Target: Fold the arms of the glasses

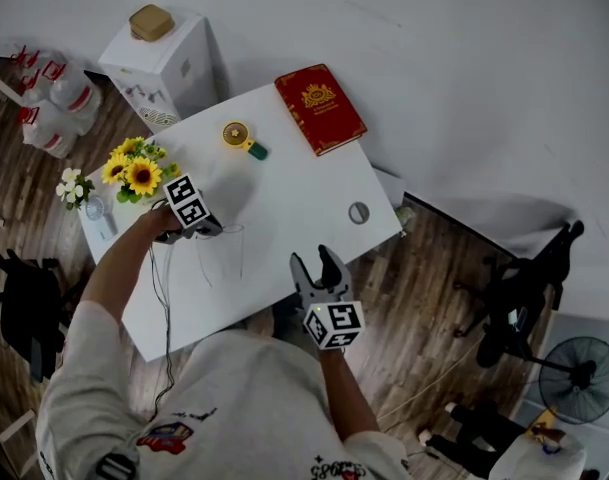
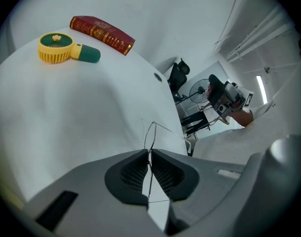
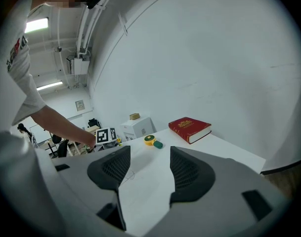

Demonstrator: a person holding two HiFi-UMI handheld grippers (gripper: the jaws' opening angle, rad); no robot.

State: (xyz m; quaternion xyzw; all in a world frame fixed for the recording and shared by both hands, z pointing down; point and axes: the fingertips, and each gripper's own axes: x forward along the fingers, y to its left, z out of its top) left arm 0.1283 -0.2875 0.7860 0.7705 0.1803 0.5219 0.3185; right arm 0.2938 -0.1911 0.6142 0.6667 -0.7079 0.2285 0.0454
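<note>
Thin wire-framed glasses [image 1: 227,251] lie on the white table [image 1: 304,188], faint in the head view. My left gripper [image 1: 212,230] is at their left end. In the left gripper view its pads [image 2: 135,172] are closed together with the glasses' wire [image 2: 151,132] pinched between them, and one arm of the glasses runs off to the right. My right gripper [image 1: 315,260] hovers over the table's near edge, right of the glasses and apart from them. Its jaws stand wide and hold nothing [image 3: 149,154]; the glasses' wire [image 3: 132,174] shows faintly beyond them.
A red book [image 1: 320,108] and a yellow hand fan [image 1: 242,138] lie at the table's far side. Sunflowers [image 1: 136,173] stand at its left corner, and a round cable hole [image 1: 358,212] sits near the right edge. A white cabinet [image 1: 164,63] stands behind.
</note>
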